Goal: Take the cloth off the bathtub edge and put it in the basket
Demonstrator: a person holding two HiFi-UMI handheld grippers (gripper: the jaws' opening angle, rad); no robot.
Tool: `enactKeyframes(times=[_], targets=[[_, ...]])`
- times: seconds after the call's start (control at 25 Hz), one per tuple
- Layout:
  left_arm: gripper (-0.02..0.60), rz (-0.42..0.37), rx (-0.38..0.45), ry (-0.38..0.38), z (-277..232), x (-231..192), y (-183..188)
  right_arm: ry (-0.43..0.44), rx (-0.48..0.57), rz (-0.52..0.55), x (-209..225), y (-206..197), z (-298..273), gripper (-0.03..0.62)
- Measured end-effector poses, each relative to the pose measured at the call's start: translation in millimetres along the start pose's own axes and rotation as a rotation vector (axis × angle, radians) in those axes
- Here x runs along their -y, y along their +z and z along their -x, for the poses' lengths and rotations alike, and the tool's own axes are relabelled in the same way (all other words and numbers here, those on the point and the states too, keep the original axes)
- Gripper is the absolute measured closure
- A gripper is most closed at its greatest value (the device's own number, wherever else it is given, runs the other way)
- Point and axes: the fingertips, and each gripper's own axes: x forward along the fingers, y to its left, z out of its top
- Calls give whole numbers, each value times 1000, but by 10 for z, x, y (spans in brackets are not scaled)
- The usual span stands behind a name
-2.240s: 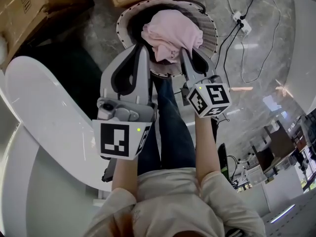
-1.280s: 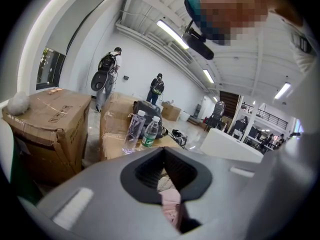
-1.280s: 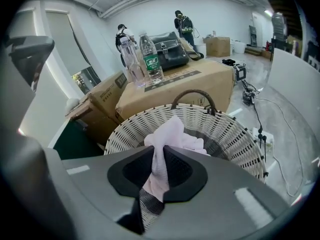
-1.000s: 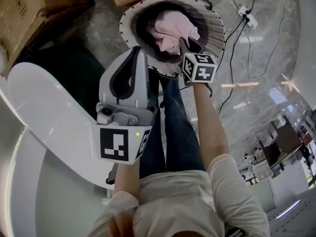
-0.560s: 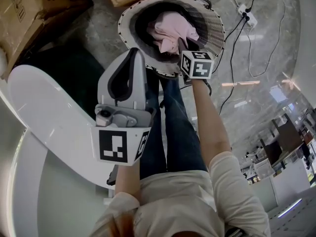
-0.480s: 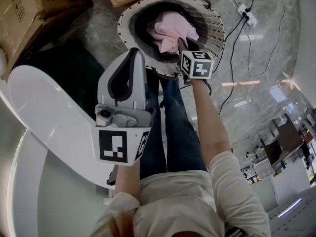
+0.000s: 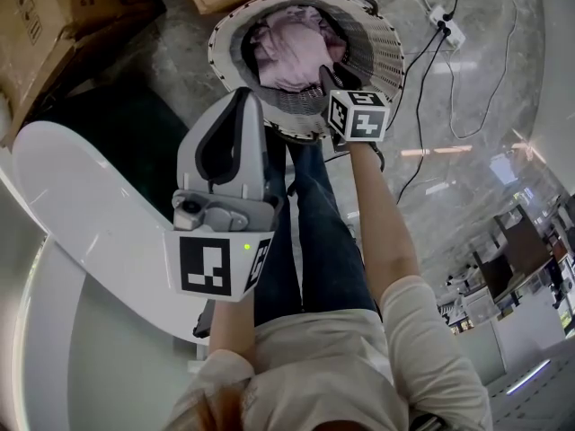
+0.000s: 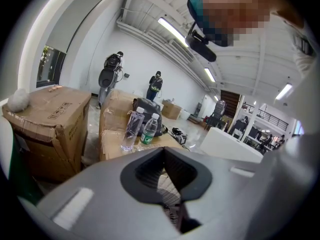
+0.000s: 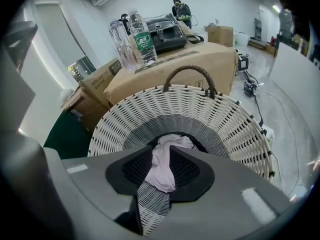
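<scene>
One pink cloth [image 7: 287, 48] inside wicker basket [image 7: 384, 54]

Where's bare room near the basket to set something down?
Bare: the bathtub edge beside the green mat, and marble floor right of the basket, though cables cross it. Crowded: the cloth lies in the basket; cardboard boxes hem its far side.

Pink cloth [image 9: 163, 165] inside white wicker basket [image 9: 210, 115]

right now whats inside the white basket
The pink cloth lies bunched in the white basket. The basket's bottom beneath it is covered, so anything under it cannot be seen. The right gripper has its fingers opening above, with cloth showing in their gap.
</scene>
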Motion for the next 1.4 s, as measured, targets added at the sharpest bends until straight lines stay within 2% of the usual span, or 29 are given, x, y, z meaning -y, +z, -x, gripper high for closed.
enactKeyframes(times=[0.6, 0.88, 1.0, 1.4], targets=[[532, -6, 3, 1, -24, 88, 17, -8, 10, 29, 37, 49, 70, 518], [532, -4, 4, 2, -53, 111, 31, -16, 26, 57, 59, 131, 107, 573], [532, -6, 2, 2, -64, 127, 32, -17, 39, 58, 56, 179, 131, 596], [532, -5, 29, 1, -73, 190, 156, -5, 122, 30, 27, 496, 339, 597]])
